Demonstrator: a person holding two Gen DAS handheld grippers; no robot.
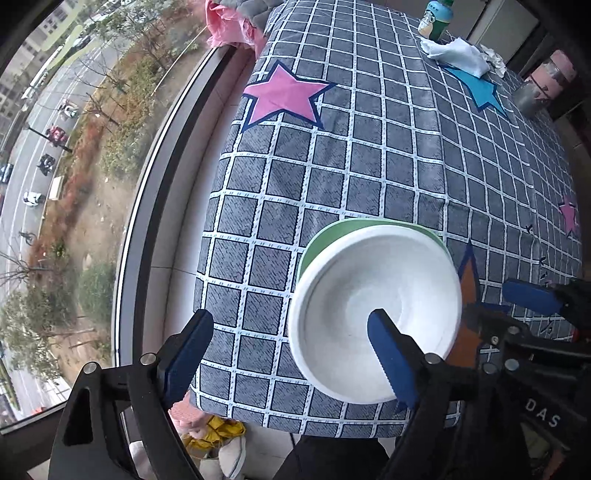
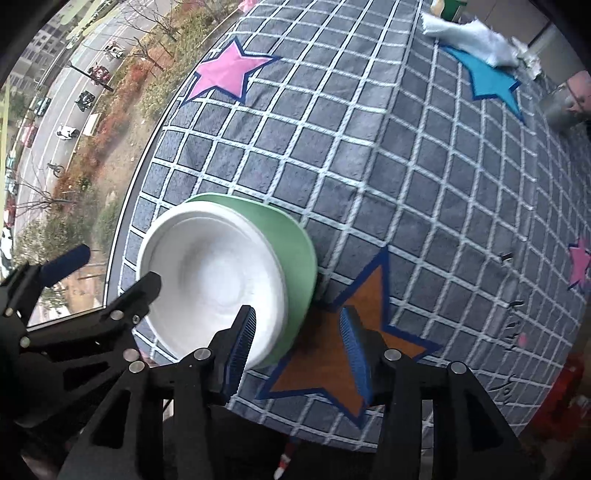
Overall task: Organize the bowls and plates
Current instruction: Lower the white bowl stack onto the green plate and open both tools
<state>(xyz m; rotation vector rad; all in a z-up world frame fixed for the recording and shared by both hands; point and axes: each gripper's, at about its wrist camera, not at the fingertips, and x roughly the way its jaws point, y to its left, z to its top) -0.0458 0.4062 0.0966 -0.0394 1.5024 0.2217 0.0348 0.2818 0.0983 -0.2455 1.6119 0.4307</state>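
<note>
Both grippers, left gripper and right gripper, hang released; the white bowl nested in the green bowl, straddled by their jaws near the table edge, could get knocked off.

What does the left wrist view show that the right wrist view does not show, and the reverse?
Only the left wrist view shows the pink cloth at the table's far corner and the yellow item on the floor. Only the right wrist view shows the whole orange star. Both show the white bowl nested in the green bowl, the checked tablecloth, the white rag, and both grippers, left and right, open.
</note>
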